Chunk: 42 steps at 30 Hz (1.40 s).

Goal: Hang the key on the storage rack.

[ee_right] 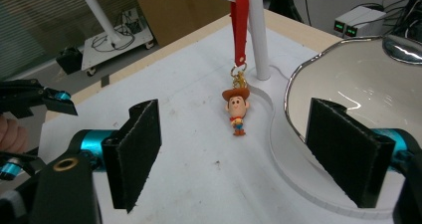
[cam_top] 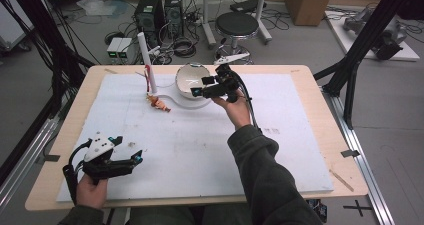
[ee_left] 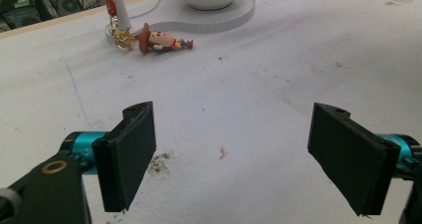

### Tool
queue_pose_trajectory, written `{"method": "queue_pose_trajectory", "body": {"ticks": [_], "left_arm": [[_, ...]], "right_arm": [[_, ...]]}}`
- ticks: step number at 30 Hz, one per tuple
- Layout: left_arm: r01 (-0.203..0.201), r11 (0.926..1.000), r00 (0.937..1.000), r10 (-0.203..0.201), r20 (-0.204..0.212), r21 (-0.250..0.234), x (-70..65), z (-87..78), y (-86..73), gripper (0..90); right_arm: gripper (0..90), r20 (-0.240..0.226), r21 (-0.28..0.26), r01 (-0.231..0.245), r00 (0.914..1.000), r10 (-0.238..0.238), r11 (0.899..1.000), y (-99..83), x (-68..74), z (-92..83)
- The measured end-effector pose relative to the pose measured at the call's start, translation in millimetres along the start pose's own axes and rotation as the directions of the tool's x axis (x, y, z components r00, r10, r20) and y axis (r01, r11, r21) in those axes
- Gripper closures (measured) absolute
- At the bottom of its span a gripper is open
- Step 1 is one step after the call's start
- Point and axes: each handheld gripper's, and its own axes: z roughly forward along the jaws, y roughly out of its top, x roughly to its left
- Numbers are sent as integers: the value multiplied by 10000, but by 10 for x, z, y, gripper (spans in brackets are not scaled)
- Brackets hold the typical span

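Observation:
A small cowboy-figure keychain point(cam_top: 160, 103) lies on the white mat, its red strap point(ee_right: 240, 25) hooked over a peg on a white post point(cam_top: 148, 65). In the right gripper view the figure point(ee_right: 237, 107) rests beside the stand's flat white base point(ee_right: 298, 184). A white bowl point(cam_top: 192, 78) with a silver rim sits on that base. My right gripper point(cam_top: 201, 85) hovers open over the bowl's near edge, right of the figure. My left gripper point(cam_top: 128, 149) is open and holds nothing, low over the mat's near left, far from the figure point(ee_left: 161, 40).
The white mat point(cam_top: 200, 150) covers most of the wooden table point(cam_top: 320, 110). Behind the table stand a black stool point(cam_top: 237, 25), computer towers point(cam_top: 150, 12) and loose cables. Black frame legs point(cam_top: 360, 45) rise at the right.

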Motion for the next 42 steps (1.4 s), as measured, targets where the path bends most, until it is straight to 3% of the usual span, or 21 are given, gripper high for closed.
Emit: {"method": "queue_pose_trajectory", "body": {"ticks": [15, 42], "left_arm": [[24, 10000, 10000, -24, -57, 29, -21, 21, 7, 195], [-1, 10000, 10000, 2, -83, 72, -19, 21, 10, 195]], "right_arm": [[162, 440, 119, 145, 9989, -150, 9998, -113, 20, -186], [125, 705, 167, 319, 9970, -330, 9994, -336, 43, -541]]}}
